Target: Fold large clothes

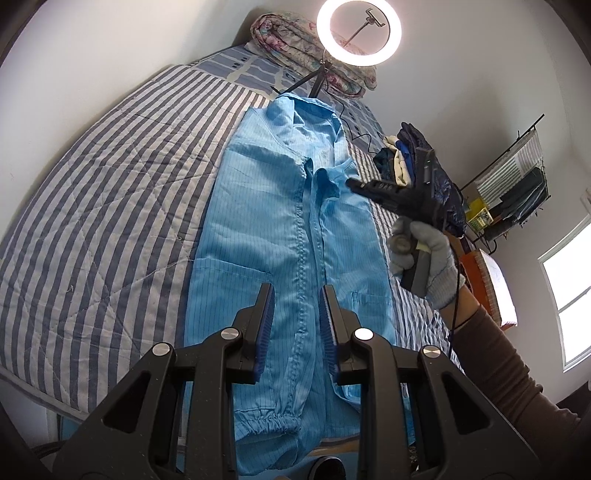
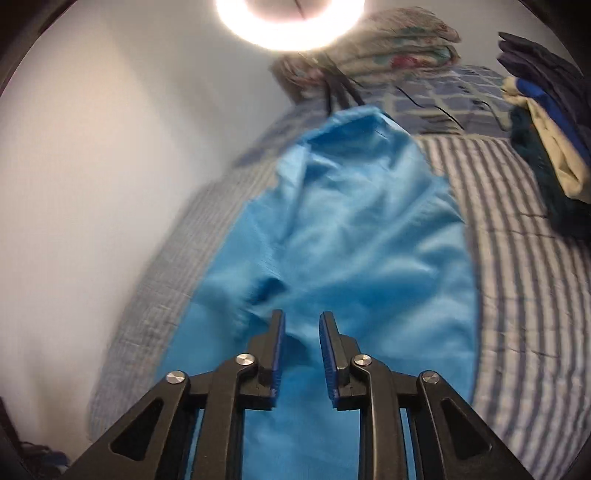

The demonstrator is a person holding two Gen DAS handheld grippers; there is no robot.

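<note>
A large light-blue garment (image 1: 291,236) with a front zipper lies lengthwise on the striped bed (image 1: 110,206), folded into a long strip, elastic cuff at the near end. My left gripper (image 1: 297,291) is open and empty, hovering above the garment's lower half. My right gripper (image 2: 302,317) is open and empty above the garment (image 2: 351,229); its view is motion-blurred. In the left wrist view the right gripper (image 1: 354,183) is held by a gloved hand over the garment's right edge.
A lit ring light (image 1: 359,33) on a tripod stands at the head of the bed beside a folded floral quilt (image 1: 295,40). A pile of dark and white clothes (image 1: 410,162) lies at the bed's right side. A wire rack (image 1: 513,184) and window (image 1: 569,288) are at the right.
</note>
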